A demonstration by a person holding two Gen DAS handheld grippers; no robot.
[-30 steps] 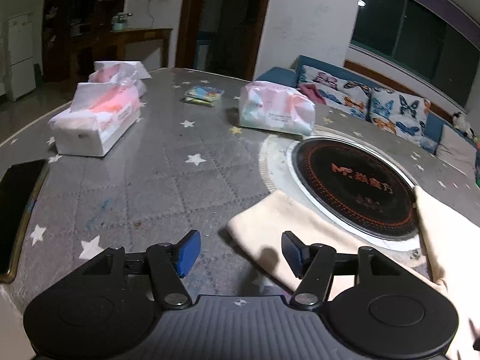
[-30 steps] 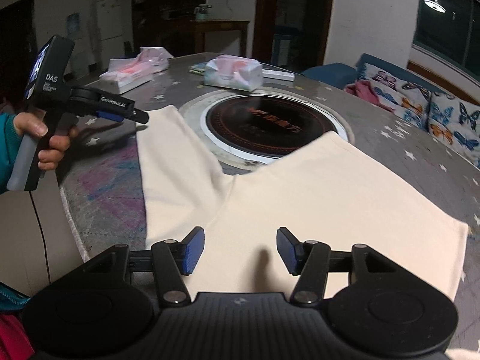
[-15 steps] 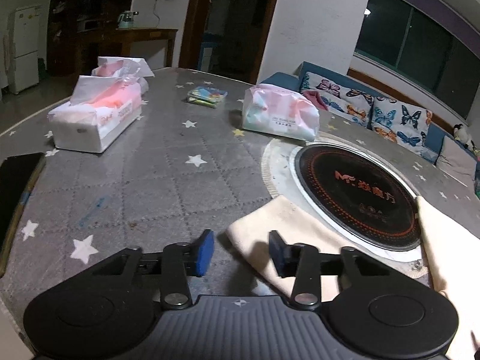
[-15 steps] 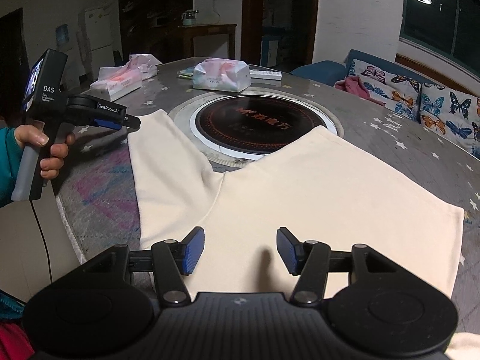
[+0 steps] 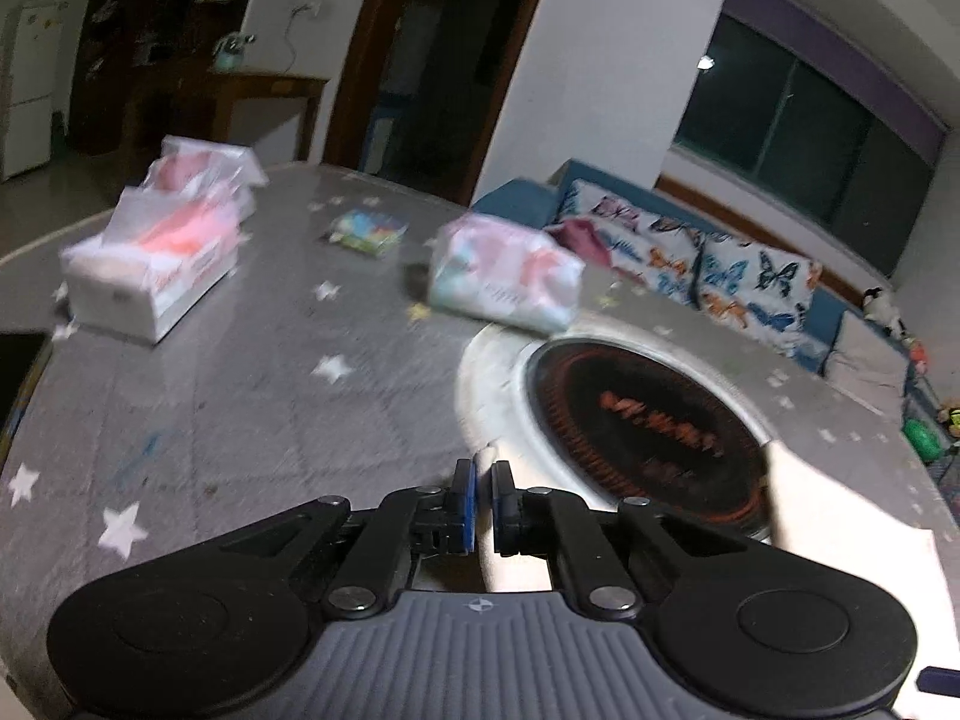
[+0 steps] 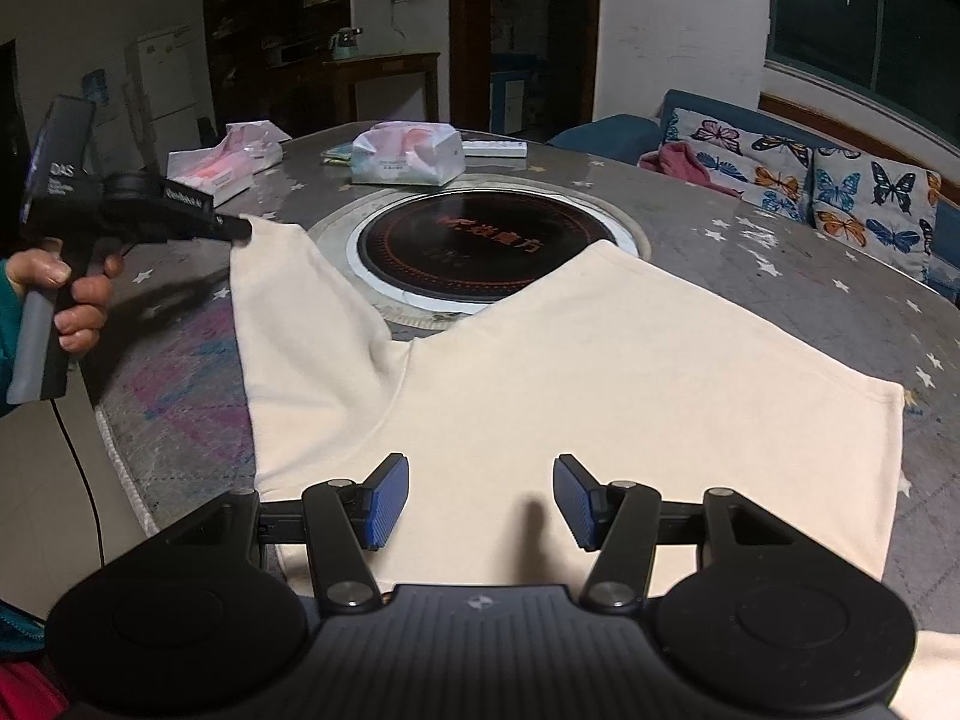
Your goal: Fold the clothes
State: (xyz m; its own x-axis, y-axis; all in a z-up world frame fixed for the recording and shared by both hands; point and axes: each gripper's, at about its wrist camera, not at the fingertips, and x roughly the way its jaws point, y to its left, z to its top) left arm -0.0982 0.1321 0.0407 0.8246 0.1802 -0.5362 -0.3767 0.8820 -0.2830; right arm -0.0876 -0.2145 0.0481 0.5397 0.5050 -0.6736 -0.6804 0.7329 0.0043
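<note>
A cream garment [image 6: 600,372] lies spread flat on the grey star-patterned table [image 6: 780,276], its two legs pointing away past the round black hob [image 6: 480,240]. My left gripper [image 5: 483,480] is shut on the far corner of the left leg. The right wrist view shows that grip from the side at the left gripper's tip [image 6: 240,230], with a person's hand [image 6: 78,294] on its handle. My right gripper [image 6: 480,501] hovers open just above the near, wide part of the garment, nothing between its blue pads [image 6: 387,501].
Tissue packs [image 5: 150,264] [image 5: 510,276] and a small colourful packet [image 5: 366,231] lie on the far side of the table. A dark phone [image 5: 18,354] rests at the left edge. A white remote [image 6: 495,148] lies beyond the hob. A sofa with butterfly cushions [image 6: 840,192] stands behind.
My left gripper has closed from wide open onto the corner of the garment's left leg. The right gripper has stayed open over the near part of the garment.
</note>
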